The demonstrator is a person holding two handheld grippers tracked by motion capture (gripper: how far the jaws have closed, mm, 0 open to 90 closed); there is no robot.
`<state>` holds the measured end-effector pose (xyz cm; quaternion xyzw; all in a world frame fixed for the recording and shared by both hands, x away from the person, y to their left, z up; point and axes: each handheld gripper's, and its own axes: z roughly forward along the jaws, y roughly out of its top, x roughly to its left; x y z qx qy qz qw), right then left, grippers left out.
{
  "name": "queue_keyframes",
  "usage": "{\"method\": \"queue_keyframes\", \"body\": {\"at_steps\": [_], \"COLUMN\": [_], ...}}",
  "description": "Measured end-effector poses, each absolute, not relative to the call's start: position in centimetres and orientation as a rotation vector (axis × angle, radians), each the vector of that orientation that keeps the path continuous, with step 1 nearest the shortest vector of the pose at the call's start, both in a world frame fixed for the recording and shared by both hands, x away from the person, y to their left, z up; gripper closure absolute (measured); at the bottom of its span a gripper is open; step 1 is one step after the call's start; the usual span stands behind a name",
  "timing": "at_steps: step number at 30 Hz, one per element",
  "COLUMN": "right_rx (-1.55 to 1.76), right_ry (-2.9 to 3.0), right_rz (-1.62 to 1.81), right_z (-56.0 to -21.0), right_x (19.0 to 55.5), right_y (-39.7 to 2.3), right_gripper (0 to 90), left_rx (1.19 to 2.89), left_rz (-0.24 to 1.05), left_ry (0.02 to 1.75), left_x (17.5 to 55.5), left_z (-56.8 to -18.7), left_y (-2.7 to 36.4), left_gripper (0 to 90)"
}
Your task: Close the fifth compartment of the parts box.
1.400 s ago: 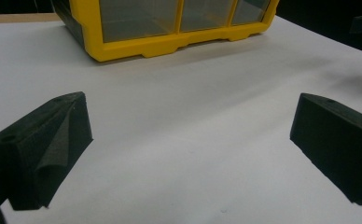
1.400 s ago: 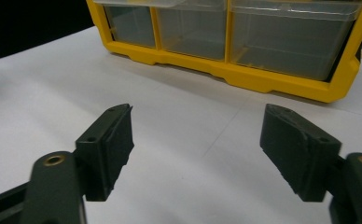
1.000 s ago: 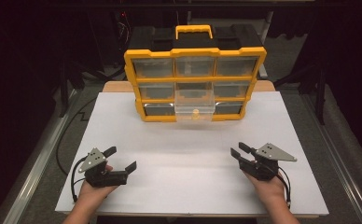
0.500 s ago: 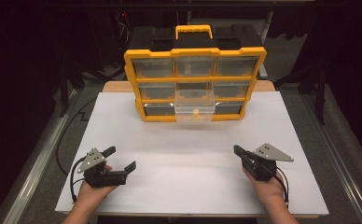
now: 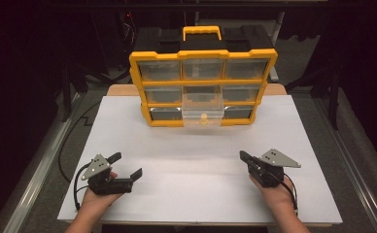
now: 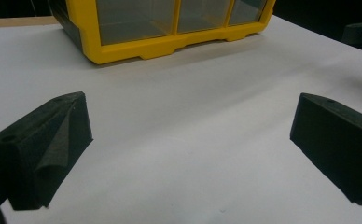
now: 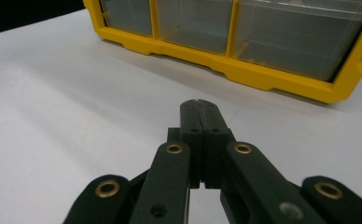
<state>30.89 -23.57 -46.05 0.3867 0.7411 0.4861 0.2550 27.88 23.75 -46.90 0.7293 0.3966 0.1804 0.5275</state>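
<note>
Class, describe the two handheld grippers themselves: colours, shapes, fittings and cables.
Both the left gripper and the right gripper are black, each topped by a grey three-cornered plate with small holes. Black cables trail from both. The left's jaws end in chunky, wedge-shaped black pads. The right's link arms carry brass-coloured rivets. The forearms are bare, without sleeves.

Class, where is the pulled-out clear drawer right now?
In the high view, the clear drawer juts from the middle column of the yellow organizer at the far centre of the white table, well beyond both grippers.
</note>
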Motion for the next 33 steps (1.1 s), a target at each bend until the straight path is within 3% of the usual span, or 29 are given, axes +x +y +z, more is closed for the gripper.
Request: {"method": "queue_keyframes", "body": {"at_steps": [33], "right_rx": [0.994], "right_ry": [1.968], "right_rz": [1.395], "right_z": [-44.1], "right_x": [34.6], "right_y": [-18.2], "right_gripper": [90.0], "left_rx": [1.736], "left_rz": [0.434], "left_ry": [0.941], "left_x": [27.9], "left_z": [-46.9], "left_y": [23.5], "left_gripper": [0.1]}}
